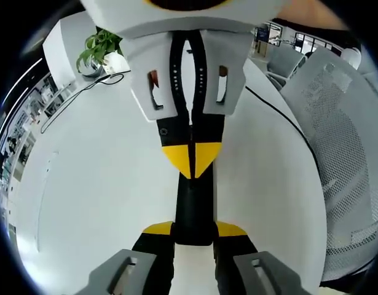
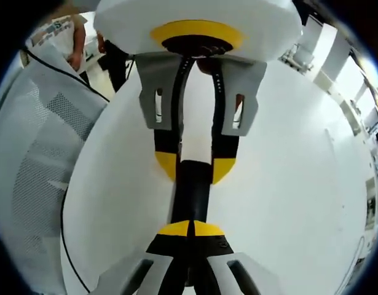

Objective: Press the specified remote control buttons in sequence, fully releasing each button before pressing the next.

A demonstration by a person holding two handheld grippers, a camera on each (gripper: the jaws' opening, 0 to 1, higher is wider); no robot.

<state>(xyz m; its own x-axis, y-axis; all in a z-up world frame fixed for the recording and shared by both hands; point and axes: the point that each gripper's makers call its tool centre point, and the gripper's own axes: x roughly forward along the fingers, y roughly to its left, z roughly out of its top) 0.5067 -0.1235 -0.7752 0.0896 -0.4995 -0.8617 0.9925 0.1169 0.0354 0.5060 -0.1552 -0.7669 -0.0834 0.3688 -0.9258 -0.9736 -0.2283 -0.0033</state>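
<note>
**Two tongs meet at a black remote over a white worktop**

Left gripper view: a potted plant sits at 10 o'clock on the worktop, with a thin cable looping beside it. At 6 o'clock the left tongs are part open, and their yellow tips clamp one end of the remote. From 12 o'clock the right tongs reach in with tips closed together at the remote's far end. Whether they press on it cannot be told. A mesh chair stands at 3 o'clock.

Right gripper view: another mesh chair is at 9 o'clock. The remote lies in the centre.
</note>
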